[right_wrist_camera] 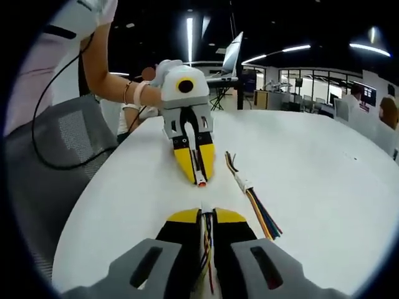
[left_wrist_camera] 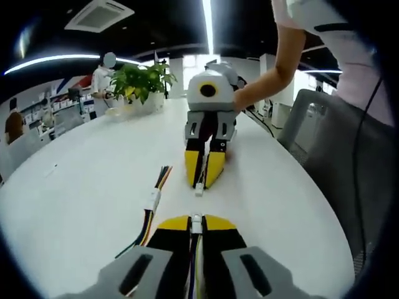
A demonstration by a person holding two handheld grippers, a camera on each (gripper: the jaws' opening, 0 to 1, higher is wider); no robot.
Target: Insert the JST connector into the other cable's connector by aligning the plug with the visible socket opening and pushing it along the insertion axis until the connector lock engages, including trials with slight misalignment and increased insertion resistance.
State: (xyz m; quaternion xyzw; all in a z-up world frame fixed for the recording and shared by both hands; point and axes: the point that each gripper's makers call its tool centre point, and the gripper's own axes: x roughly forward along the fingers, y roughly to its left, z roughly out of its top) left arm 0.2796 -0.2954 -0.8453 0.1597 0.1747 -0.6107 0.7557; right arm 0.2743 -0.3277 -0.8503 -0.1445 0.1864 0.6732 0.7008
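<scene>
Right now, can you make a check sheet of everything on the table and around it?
Surface: white table, bare around the work.
Job's things: white connector at the left gripper tips; a second connector at the right gripper tips. The two face each other, apart, not yet mated.
Clutter: spare cable with coloured wires, lying on the table beside the grippers.
Grippers: left shut on its cable; right shut on its cable.
Cables: wires run back between each gripper's jaws.
Surroundings: potted plant, grey chair, laptop, ceiling lights, people further back.
</scene>
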